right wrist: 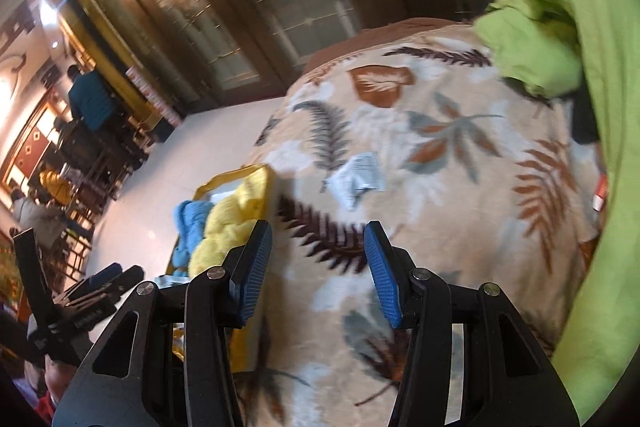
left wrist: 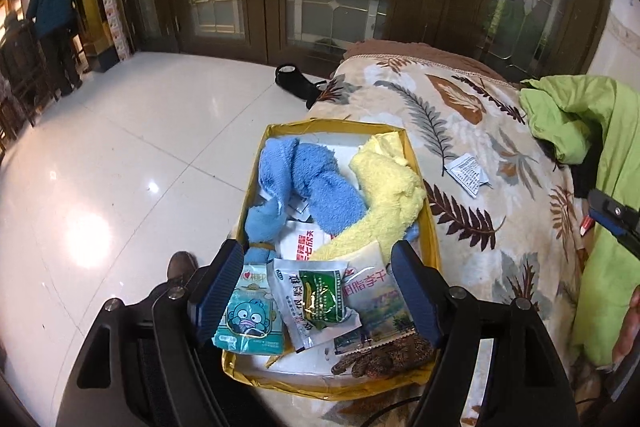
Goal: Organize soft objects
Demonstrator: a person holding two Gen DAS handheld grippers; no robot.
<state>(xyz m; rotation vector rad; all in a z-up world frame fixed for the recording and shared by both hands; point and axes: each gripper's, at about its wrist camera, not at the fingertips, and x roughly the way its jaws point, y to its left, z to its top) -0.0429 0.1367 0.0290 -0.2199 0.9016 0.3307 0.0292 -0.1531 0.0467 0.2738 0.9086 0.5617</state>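
A yellow cardboard box (left wrist: pixel 425 187) lies on a leaf-patterned blanket (left wrist: pixel 460 227). In it are a blue fluffy cloth (left wrist: pixel 316 183), a yellow fluffy cloth (left wrist: pixel 388 195), a brown knitted glove (left wrist: pixel 384 355) and several packets, among them a teal cartoon packet (left wrist: pixel 248 319) and a green-and-white sachet (left wrist: pixel 316 303). My left gripper (left wrist: pixel 318 251) hangs open over the near end of the box, its pads touching nothing. My right gripper (right wrist: pixel 318 231) stands open over bare blanket (right wrist: pixel 400 267), to the right of the box (right wrist: pixel 240 173). A small white sachet (right wrist: pixel 360 175) lies on the blanket ahead of it.
A lime green jacket (left wrist: pixel 580 123) is piled at the right of the blanket. White floor tiles (left wrist: pixel 120 167) spread to the left, with a black object (left wrist: pixel 296 83) lying by the glass doors. A person (left wrist: pixel 52 11) stands far back left. A shoe (left wrist: pixel 180 267) shows below.
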